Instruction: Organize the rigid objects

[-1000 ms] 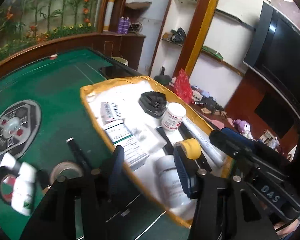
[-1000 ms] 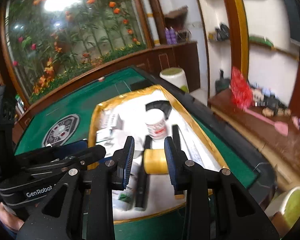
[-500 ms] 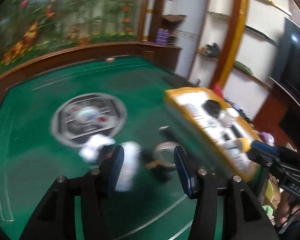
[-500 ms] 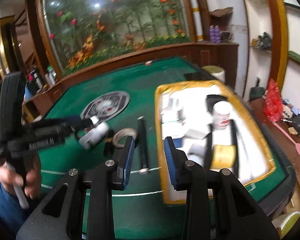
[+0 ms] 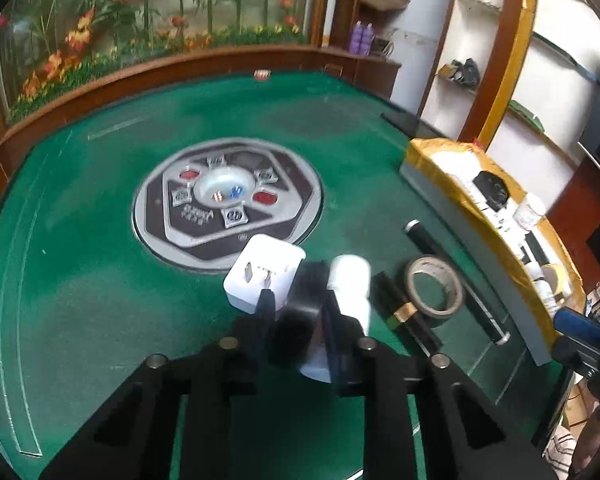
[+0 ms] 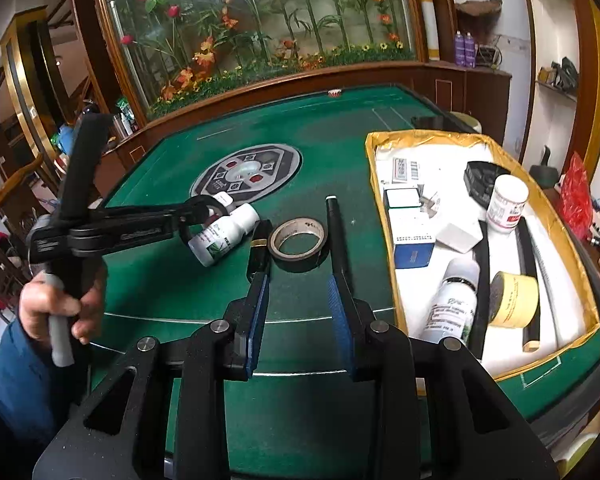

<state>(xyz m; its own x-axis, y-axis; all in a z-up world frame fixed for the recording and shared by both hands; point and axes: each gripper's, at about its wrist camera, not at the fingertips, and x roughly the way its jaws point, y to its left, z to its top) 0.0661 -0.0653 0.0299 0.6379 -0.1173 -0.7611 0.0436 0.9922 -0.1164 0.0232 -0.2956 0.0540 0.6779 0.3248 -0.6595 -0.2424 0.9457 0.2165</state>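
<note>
Left gripper (image 5: 296,312) — jaws just closed on a black tape roll (image 5: 304,300) on the green table (image 5: 80,280), wedged between white charger (image 5: 262,276) and white bottle (image 5: 350,280). Right gripper (image 6: 300,300) — jaws parted, empty, above the felt beside the yellow-rimmed tray (image 6: 384,216).

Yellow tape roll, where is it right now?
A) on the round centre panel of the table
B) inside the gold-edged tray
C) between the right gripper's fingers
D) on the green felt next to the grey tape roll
B: the yellow tape roll lies inside the gold-edged tray, towards its near end.
</note>
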